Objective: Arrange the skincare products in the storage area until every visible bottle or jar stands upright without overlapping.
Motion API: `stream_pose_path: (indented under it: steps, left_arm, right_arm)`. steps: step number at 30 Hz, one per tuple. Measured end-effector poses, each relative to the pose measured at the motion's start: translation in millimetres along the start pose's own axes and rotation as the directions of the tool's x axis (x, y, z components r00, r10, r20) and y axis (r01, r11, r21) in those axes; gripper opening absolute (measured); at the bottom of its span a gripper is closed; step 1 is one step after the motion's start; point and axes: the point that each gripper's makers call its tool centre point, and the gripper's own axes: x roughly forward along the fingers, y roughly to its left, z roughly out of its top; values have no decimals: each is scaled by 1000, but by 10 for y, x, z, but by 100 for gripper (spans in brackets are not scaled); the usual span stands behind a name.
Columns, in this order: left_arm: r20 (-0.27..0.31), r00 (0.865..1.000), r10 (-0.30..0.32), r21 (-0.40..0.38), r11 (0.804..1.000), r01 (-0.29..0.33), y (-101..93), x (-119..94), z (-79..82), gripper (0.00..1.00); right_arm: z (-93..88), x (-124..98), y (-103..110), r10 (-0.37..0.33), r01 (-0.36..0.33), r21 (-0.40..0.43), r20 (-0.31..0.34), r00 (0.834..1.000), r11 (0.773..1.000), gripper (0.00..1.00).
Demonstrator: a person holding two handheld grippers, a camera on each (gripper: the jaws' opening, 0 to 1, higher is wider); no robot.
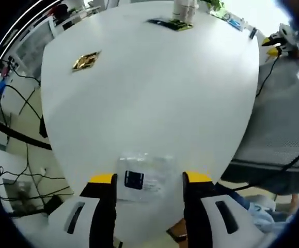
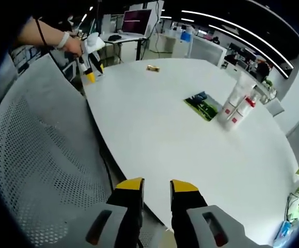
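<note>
Left tool [image 1: 148, 178]: its two yellow-tipped black and white jaws stand wide apart over the near edge of the tabletop, holding nothing. A clear plastic packet with a dark label [image 1: 141, 178] lies flat on the tabletop between the jaws; whether they touch it cannot be told.

Right tool [image 2: 157, 186]: its yellow-tipped jaws stand a little apart, empty, over the near edge of the tabletop. In the right gripper view the left tool [image 2: 91, 61] also appears at the far left, held in a person's hand [image 2: 73, 45].

Large rounded white tabletop [image 2: 154, 129]: it carries all the items noted below.

Grey perforated mesh chair back [image 2: 41, 155]: it stands just beside the left edge of the tabletop in the right gripper view.

Skincare products: a cluster of white tubes and bottles with red labels and a red cap [image 2: 238, 107] sits at the right of the tabletop in the right gripper view. The tallest tube is upright; the others lean against one another. In the left gripper view the same cluster [image 1: 184, 10] shows at the far edge.

Flat green and black printed packet [image 2: 203, 106]: it lies on the tabletop just to the left of the cluster.

Small gold foil sachet [image 1: 86, 60]: it lies flat at the far left, well apart from the rest.
</note>
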Motion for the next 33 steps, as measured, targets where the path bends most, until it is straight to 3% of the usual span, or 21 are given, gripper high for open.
stream_pose_path:
  steps: [7, 9, 13, 18, 24, 25, 26, 27, 28, 30, 31, 33]
  left_arm:
    - [42, 999, 2, -25, 1000, -1, -4, -20, 2, 44]
    - [26, 1000, -2, -19, 1000, 2, 5, -31, -21, 38]
    - [-17, 1000, -22, 32, 999, 22, -30, -45, -52, 38]
    - [-63, 998, -15, 42, 999, 18, -44, -29, -35, 36]
    - [-59, 998, 4, -11, 1000, -5, -68, -18, -38, 35]
    - [-44, 999, 4, -17, 1000, -5, -92, -21, -26, 29]
    - [-48, 999, 16, -7, 1000, -16, -99, -16, -42, 4]
    - [-75, 996, 53, 32, 998, -51, -51, -25, -102, 1]
    - [-18, 998, 57, 28, 998, -56, -73, 14, -18, 1]
    - [-20, 998, 62, -99, 993, -64, -83, 6, -52, 0]
    - [-8, 998, 61, -95, 994, -61, -81, 6, -52, 0]
    - [8, 999, 47, -186, 981, -45, -106, 7, -60, 0]
  right_arm:
    - [-14, -10, -47, -20, 20, 27, 0, 1000, 999, 15]
    - [-20, -8, -47, -20, 20, 29, -3, 1000, 999, 15]
    - [-25, -8, -53, -25, 25, 35, -8, 1000, 999, 16]
    - [-57, -3, -53, -24, 25, 44, -25, 999, 999, 16]
    - [-75, 18, -11, -10, 11, 32, -43, 999, 999, 18]
    - [-76, 18, -4, -7, 8, 31, -47, 999, 999, 18]
    - [-75, 13, -8, -10, 11, 32, -47, 999, 999, 19]
    - [-74, 15, -13, -13, 14, 35, -47, 999, 999, 20]
    - [-80, 14, -19, -18, 20, 37, -54, 998, 999, 20]
    - [-69, 7, -18, -29, 30, 17, -58, 998, 999, 21]
    - [-59, 5, -12, -31, 31, 12, -57, 998, 999, 21]
    - [-47, 9, 11, -25, 25, -5, -61, 998, 1000, 20]
